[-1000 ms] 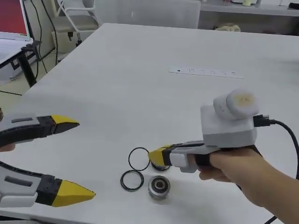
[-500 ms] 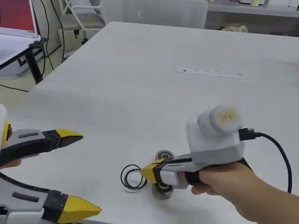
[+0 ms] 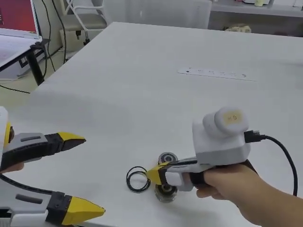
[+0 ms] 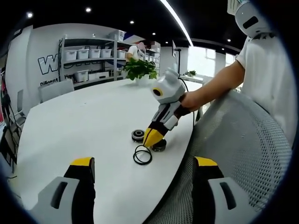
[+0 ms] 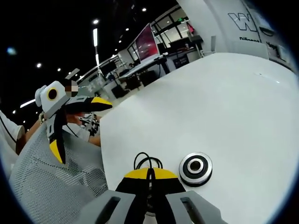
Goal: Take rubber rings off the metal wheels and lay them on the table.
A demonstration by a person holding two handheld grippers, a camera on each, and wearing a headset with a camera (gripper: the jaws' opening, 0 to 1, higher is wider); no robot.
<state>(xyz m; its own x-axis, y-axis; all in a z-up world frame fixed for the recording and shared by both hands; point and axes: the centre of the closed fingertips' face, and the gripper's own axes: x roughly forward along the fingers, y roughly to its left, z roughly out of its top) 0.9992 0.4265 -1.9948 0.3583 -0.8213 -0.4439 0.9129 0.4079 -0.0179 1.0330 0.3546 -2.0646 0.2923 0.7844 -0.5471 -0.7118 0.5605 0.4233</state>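
Note:
Two thin black rubber rings (image 3: 137, 179) lie overlapping on the white table (image 3: 142, 85). One metal wheel (image 3: 166, 158) sits just beyond my right gripper, and a second wheel (image 3: 165, 192) sits just under it on the near side. My right gripper (image 3: 154, 175) is shut, its yellow tips at the rings' right edge; I cannot tell whether they pinch a ring. In the right gripper view the rings (image 5: 148, 162) loop out past the shut tips (image 5: 150, 173), with a wheel (image 5: 195, 168) to the right. My left gripper (image 3: 85, 173) hangs wide open to the left of the rings.
A white power strip (image 3: 215, 74) lies far back on the table. The right gripper's black cable (image 3: 284, 151) trails to the right. Office chairs (image 3: 156, 12) and a desk with a monitor (image 3: 14, 23) stand beyond the table's far and left edges.
The two rings, side by side a second ago, now overlap. My right gripper's tip has moved from beside the far wheel to between the two wheels. The left gripper stays open.

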